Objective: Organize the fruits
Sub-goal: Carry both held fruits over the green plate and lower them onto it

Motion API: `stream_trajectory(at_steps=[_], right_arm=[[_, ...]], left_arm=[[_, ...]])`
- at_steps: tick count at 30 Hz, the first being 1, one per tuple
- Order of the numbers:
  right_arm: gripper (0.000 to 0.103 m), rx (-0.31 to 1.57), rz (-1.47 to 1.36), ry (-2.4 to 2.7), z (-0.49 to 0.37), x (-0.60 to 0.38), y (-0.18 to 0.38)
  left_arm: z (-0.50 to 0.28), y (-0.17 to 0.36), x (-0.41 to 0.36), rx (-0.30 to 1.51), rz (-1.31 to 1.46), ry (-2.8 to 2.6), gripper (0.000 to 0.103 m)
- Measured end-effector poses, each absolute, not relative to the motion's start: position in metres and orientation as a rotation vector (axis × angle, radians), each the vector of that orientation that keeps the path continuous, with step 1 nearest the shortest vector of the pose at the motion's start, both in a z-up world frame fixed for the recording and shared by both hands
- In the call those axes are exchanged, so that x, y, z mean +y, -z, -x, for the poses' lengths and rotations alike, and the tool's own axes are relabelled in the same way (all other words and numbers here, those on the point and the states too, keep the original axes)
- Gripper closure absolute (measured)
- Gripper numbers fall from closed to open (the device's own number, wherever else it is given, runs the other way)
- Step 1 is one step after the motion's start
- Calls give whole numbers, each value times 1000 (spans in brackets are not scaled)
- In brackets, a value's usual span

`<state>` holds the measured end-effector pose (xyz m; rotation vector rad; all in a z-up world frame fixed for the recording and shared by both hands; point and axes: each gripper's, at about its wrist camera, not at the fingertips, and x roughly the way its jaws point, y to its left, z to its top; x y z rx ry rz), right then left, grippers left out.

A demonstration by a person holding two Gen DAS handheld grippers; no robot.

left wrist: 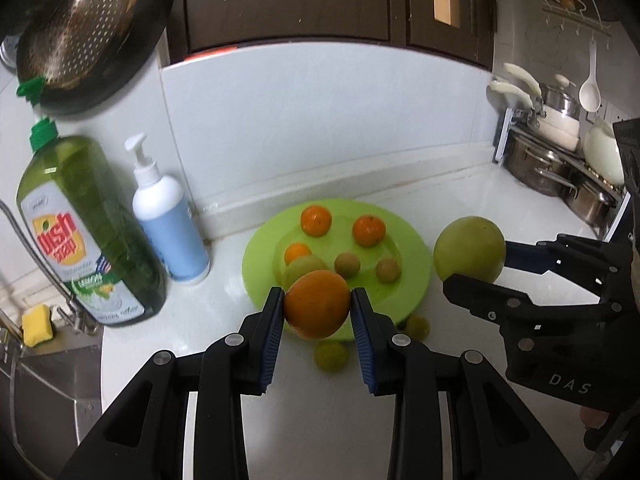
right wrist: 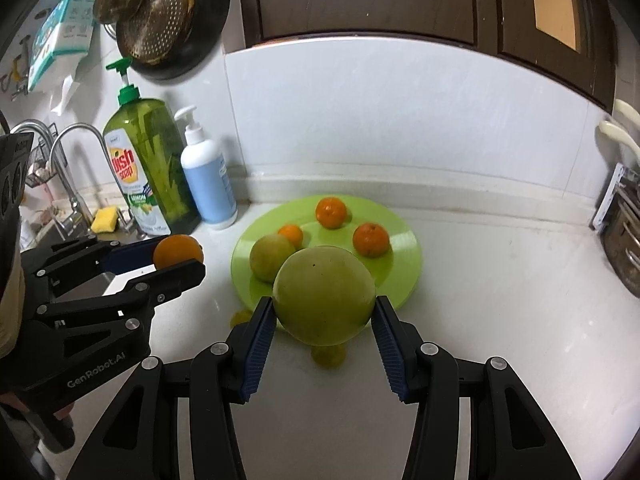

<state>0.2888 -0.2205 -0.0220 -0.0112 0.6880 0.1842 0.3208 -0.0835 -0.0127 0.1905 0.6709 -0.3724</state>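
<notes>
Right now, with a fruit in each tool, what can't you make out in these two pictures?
- Left wrist view: the held orange covers the plate's near rim and part of a green fruit behind it.
- Right wrist view: the big green fruit hides the plate's middle; the two small fruits there show only in the left view.
- Small fruit on the counter: mostly hidden under it.
- Dish soap label: small print unreadable.

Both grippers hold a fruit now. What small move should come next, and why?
Probably lower the left gripper so its orange comes down onto the green plate: it already hangs over the plate's near rim, and other oranges lie there.
</notes>
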Motion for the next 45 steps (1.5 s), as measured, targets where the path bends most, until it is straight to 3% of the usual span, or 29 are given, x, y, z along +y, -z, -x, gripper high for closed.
stream_trajectory(at_steps=[15, 45], right_arm=[[53, 711, -17, -158, -327, -249, 16], [53, 882, -31, -182, -421, -264, 76]], left_arm=[[-371, 7, -120, 690, -209, 427, 70], [-464, 63, -156, 843, -256, 457, 70]])
